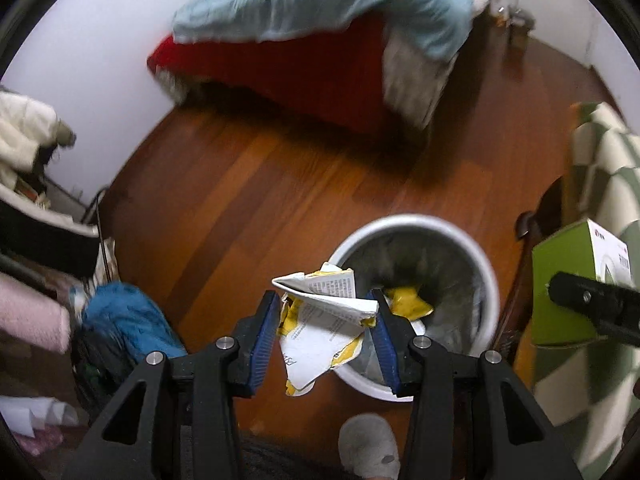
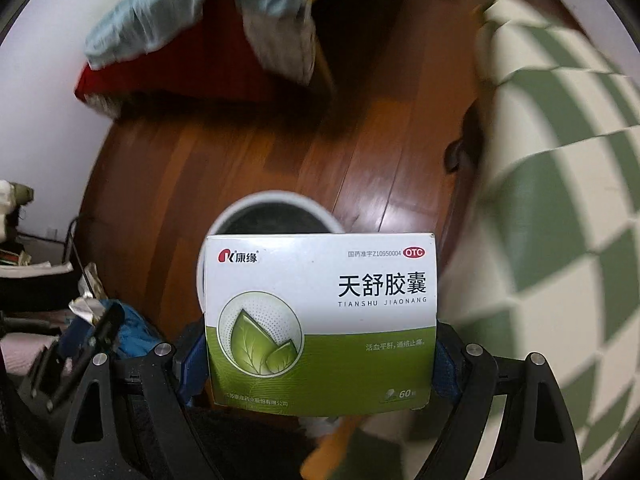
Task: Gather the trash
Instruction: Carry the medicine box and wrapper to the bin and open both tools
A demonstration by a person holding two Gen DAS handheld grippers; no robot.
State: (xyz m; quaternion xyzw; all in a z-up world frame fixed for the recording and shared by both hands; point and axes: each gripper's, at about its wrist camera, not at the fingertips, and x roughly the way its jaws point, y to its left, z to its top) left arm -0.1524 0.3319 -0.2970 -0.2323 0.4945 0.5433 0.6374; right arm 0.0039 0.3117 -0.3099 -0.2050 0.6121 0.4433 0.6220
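My left gripper [image 1: 326, 316] is shut on a crumpled white and yellow paper wrapper [image 1: 320, 320] and holds it over the near left rim of a white trash bin [image 1: 486, 280] on the wooden floor. Yellow trash [image 1: 408, 300] lies inside the bin. My right gripper [image 2: 320, 356] is shut on a white and green medicine box [image 2: 320, 320], held upright above the near side of the same bin [image 2: 240, 210]. The box also shows at the right edge of the left wrist view [image 1: 568, 280].
A bed with a red cover [image 1: 280, 68] and a light blue blanket [image 1: 320, 4] stands at the back. A green and white checked quilt [image 2: 560, 200] fills the right. Clothes and a blue bag [image 1: 124, 320] lie at the left. A grey slipper [image 1: 368, 448] is near.
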